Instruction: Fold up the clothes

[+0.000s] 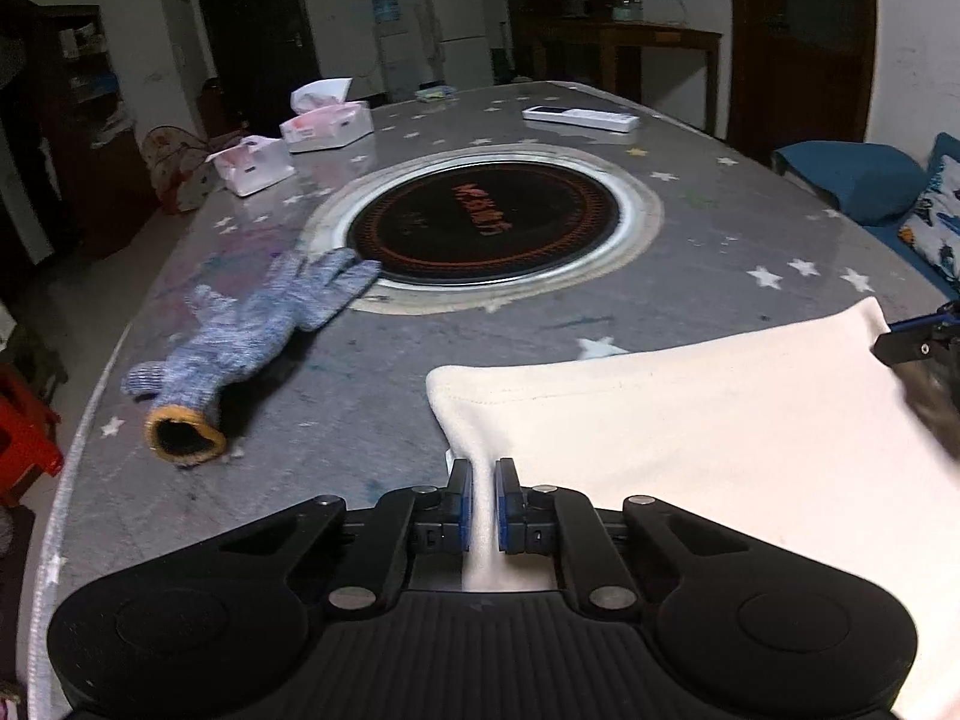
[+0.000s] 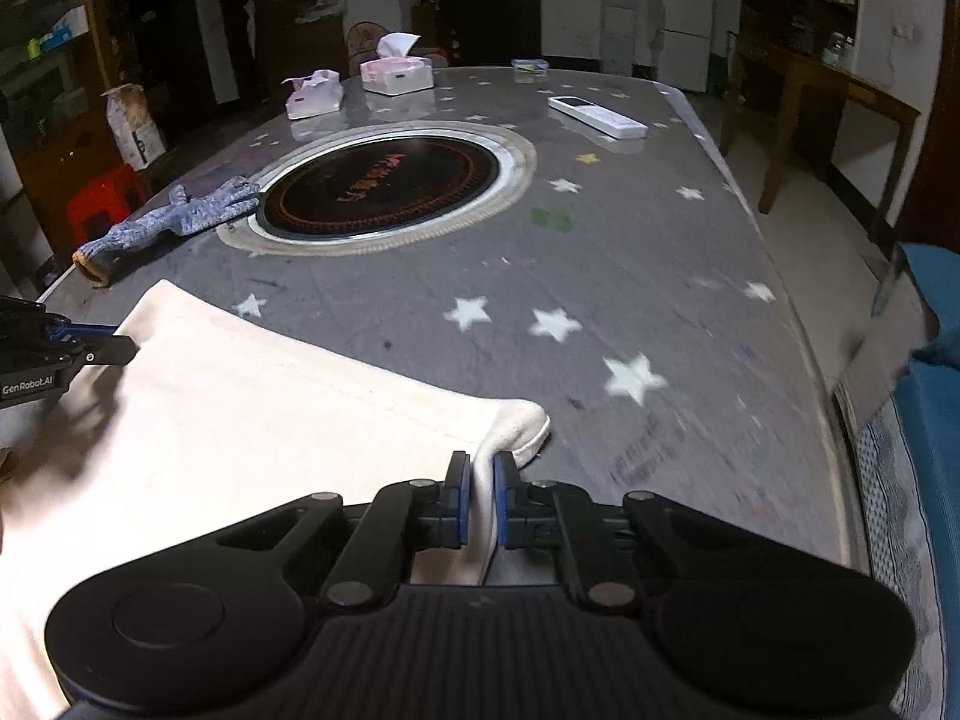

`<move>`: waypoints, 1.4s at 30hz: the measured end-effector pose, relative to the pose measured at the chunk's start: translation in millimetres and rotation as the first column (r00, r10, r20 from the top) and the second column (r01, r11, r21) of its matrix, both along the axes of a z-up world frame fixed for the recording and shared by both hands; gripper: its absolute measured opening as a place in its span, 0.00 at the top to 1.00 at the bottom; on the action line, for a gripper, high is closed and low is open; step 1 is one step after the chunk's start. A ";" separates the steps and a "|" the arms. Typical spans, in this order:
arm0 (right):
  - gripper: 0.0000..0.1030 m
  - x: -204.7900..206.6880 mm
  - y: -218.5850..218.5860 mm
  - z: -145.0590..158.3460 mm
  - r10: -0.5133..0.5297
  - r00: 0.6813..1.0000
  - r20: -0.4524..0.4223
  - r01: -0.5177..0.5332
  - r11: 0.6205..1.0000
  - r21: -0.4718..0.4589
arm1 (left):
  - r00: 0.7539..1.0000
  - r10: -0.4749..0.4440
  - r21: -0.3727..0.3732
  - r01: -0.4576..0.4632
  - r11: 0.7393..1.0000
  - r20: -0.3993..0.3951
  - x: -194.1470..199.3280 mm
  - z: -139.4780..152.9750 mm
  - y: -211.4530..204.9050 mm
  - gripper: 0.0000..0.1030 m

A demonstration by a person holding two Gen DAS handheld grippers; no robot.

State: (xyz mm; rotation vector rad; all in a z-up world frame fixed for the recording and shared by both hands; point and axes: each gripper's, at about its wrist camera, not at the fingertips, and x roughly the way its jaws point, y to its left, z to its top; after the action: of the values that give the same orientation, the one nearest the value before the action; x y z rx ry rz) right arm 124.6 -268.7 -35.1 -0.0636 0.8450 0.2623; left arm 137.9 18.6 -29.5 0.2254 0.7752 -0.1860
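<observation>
A cream-white garment (image 1: 690, 420) lies spread on the near part of a grey star-patterned table. In the left wrist view my left gripper (image 1: 483, 471) is shut on the garment's left corner, a fold of cloth pinched between the blue pads. In the right wrist view the same garment (image 2: 270, 408) stretches leftward, and my right gripper (image 2: 478, 465) is shut on its right corner, with a rolled bit of cloth sticking out past the fingers. Each gripper shows at the far edge of the other's view.
A blue knitted glove (image 1: 252, 336) with an orange cuff lies left of the round black hotplate (image 1: 486, 222) set in the table. Two tissue boxes (image 1: 327, 126) and a white remote (image 1: 579, 118) sit farther back. Blue cushions (image 2: 936, 360) border the table's right edge.
</observation>
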 end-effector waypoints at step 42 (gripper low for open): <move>0.83 -131.0 97.8 15.0 0.494 0.869 0.003 -0.494 0.869 -0.010 | 0.975 -0.222 -0.092 0.222 0.971 0.010 -149.8 6.1 -30.0 0.85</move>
State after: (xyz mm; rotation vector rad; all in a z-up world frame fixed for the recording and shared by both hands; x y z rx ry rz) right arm -6.3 -170.8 -20.1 -0.2929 0.8140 0.7428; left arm -11.8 -11.4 -23.4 0.2237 0.7394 -0.4328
